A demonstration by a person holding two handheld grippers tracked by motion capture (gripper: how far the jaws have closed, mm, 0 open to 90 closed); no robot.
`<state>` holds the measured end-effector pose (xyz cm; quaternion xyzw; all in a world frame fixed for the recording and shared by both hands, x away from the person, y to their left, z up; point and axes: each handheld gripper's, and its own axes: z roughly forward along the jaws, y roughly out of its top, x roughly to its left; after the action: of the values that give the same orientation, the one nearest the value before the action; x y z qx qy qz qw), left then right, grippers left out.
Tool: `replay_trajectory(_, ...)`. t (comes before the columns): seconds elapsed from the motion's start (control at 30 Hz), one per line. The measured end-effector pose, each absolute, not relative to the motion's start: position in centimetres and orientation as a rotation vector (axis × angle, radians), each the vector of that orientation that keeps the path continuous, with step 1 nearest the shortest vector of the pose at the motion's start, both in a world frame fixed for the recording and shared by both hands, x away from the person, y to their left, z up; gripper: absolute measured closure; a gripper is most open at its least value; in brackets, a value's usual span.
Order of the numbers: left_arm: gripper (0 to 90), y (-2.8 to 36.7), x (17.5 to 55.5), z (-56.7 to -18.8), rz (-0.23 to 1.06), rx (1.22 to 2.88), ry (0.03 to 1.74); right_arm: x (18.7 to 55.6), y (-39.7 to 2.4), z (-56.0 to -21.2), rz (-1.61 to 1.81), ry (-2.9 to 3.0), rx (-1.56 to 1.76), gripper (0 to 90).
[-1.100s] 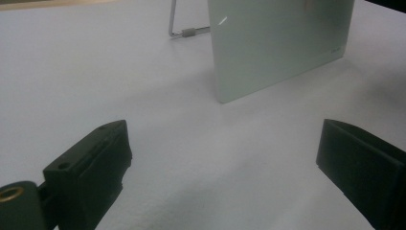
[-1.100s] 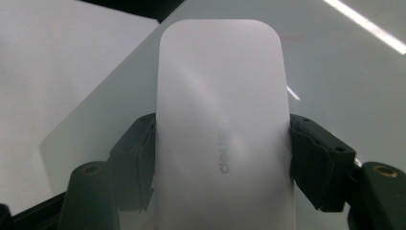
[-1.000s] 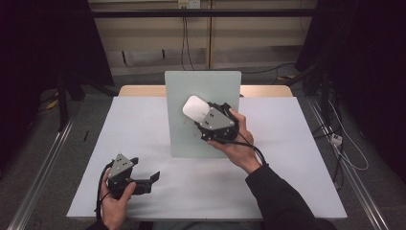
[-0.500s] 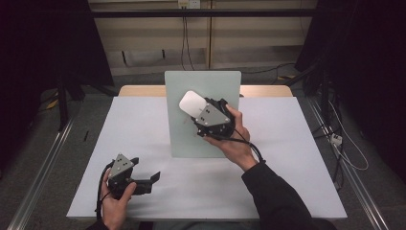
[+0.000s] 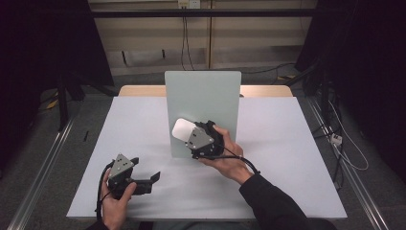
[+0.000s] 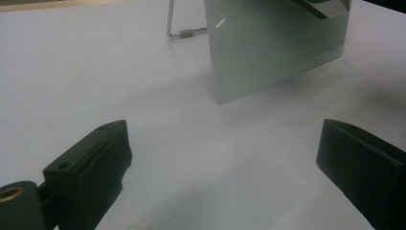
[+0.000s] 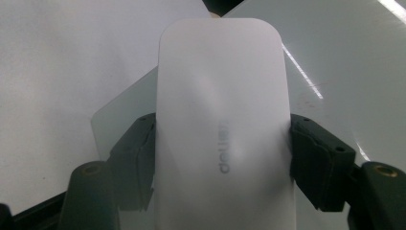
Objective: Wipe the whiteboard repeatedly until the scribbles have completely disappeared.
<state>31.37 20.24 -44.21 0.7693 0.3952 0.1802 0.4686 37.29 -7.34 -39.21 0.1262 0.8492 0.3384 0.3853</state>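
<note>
My right gripper [image 5: 187,135] clamps the white eraser [image 7: 222,124] flat against the upright board [image 5: 203,103], low on its face; press harder and I think the board tips backward; my left gripper [image 5: 152,178] rests open on the table [image 5: 287,143].

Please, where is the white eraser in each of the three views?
High view: white eraser just left of centre, against the board's lower part.
Left gripper view: I cannot find it.
Right gripper view: centre, between the black jaws.
Shared landmark: the pale green board.
</note>
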Motion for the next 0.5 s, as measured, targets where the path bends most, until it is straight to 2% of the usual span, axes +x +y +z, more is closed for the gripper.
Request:
replay_trajectory(0.17,4.5,20.3,31.4,-44.2,0.444,1.888,0.97,37.4,-7.5,-38.7,0.864,2.146,0.333,31.6)
replay_trajectory(0.5,4.5,20.3,31.4,-44.2,0.445,1.889,0.968,38.8,-8.7,-35.1,0.899,2.055,0.4,31.6)
